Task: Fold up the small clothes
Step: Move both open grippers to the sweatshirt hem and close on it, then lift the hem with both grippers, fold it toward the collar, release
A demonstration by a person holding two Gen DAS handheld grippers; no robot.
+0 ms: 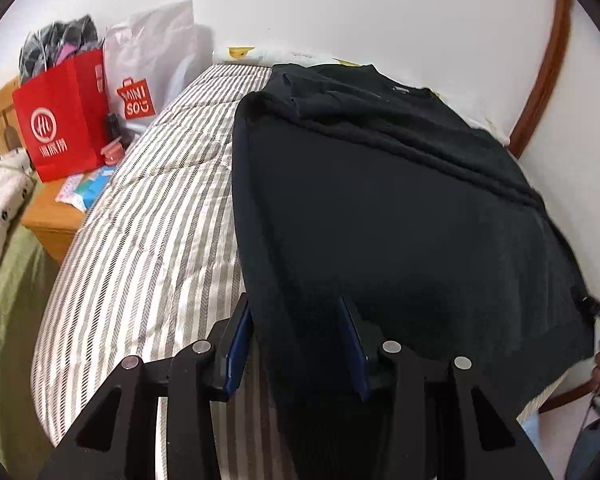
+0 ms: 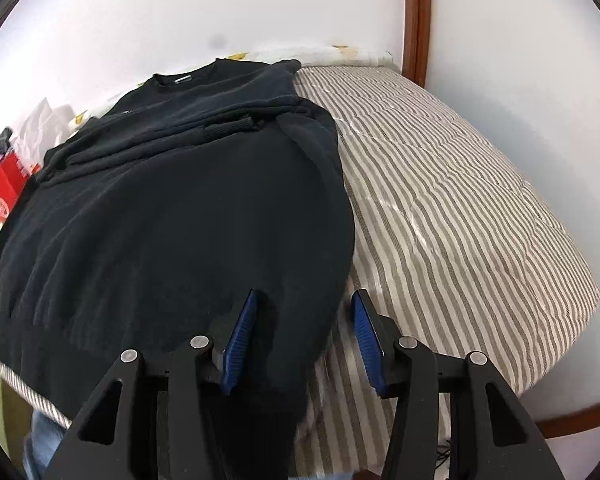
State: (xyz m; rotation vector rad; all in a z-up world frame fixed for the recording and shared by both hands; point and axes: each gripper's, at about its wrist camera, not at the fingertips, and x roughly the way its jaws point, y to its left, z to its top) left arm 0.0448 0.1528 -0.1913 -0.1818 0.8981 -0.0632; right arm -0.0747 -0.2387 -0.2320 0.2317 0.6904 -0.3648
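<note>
Left hand-held gripper (image 1: 296,344) sits wide open, straddling the hem corner of the black sweater (image 1: 380,208). Right hand-held gripper (image 2: 306,344) is spread open at the opposite corner. Sweater lies on the striped bed (image 2: 460,208), collar straight ahead, away from both.

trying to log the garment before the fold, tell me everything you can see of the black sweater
The black sweater is a dark knit with a round ribbed neck, a small label inside the collar and a ribbed cuff showing. It lies flat on the striped quilt, collar toward the wall, both sleeves already folded across the chest. Its hem is nearest the cameras. The left gripper and right gripper each stand open at a hem corner, with cloth lying between the blue pads; neither has closed on it.
</note>
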